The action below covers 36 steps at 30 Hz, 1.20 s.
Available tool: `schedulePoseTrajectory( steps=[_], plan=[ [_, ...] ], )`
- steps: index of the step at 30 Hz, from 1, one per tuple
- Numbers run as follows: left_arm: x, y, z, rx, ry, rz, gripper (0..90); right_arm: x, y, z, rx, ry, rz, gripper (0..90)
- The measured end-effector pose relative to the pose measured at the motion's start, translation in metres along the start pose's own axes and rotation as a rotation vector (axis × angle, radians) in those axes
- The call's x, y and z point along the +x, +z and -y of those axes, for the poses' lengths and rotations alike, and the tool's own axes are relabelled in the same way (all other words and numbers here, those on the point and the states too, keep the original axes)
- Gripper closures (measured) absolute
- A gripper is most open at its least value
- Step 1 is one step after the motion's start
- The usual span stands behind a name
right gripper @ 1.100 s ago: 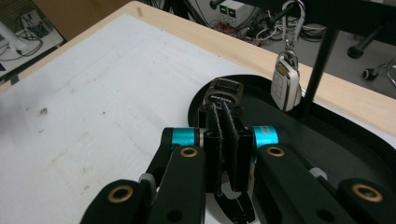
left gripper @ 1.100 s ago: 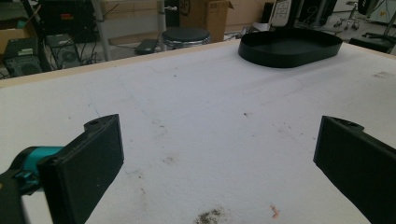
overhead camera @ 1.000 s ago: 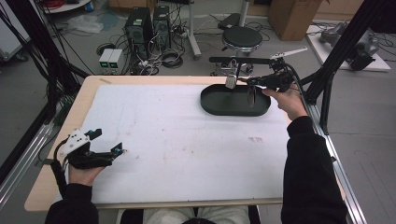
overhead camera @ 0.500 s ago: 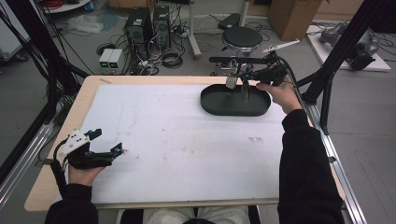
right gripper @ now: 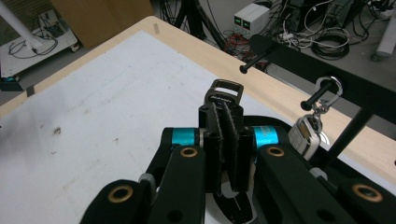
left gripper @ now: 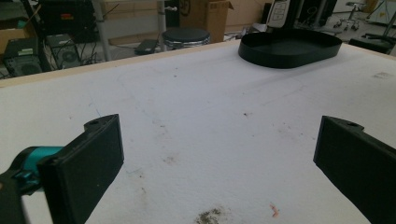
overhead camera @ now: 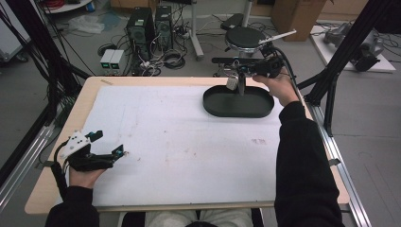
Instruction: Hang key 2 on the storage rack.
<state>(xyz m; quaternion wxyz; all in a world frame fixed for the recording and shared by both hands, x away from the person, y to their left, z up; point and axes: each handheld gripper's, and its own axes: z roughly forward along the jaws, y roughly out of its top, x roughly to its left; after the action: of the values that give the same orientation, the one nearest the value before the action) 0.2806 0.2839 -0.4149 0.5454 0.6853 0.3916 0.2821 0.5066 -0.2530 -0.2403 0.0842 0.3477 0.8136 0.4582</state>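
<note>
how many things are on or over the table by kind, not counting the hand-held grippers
Black oval tray: 1
Key fobs: 2, one hanging from a peg of the rack, one dark, clamped in the right hand-held gripper
Black rack with pegs: 1
Total: 4

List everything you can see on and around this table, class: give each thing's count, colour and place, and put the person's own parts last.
Table: one, light wood, centre.
Sheet: one, white and stained, covering the tabletop.
Tray: one, black, oval, far right of the sheet.
Rack: one, black, with pegs, behind the tray.
Key fob: one, silver-white, hanging from a rack peg.
Strap with buckle: one, black, clamped upright.
Stool: one, black, on the floor beyond the table.
Computer towers: two, black, on the floor, far left.
Left gripper: black, open, near left corner.
Right gripper: black, shut on the strap, over the tray.
</note>
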Motion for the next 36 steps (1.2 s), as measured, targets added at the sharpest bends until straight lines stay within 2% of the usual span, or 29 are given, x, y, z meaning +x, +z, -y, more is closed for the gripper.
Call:
schedulePoseTrajectory(
  steps=[12,19,26,36],
  plan=[
    [0.0,-0.002,0.001,-0.004,-0.002,-0.002,2.0,0.001,0.008,-0.012,-0.015,-0.003,0.007,87.2],
    [0.0,-0.003,0.0,-0.006,-0.001,-0.003,2.0,0.001,0.012,-0.016,-0.027,0.012,0.009,87.2],
    [0.0,-0.003,0.0,-0.008,-0.003,-0.004,2.0,-0.001,0.023,-0.016,-0.036,0.022,0.023,87.1],
    [0.0,-0.004,0.0,-0.012,-0.003,-0.003,2.0,-0.002,0.039,-0.013,-0.033,0.042,0.068,87.1]
  ],
)
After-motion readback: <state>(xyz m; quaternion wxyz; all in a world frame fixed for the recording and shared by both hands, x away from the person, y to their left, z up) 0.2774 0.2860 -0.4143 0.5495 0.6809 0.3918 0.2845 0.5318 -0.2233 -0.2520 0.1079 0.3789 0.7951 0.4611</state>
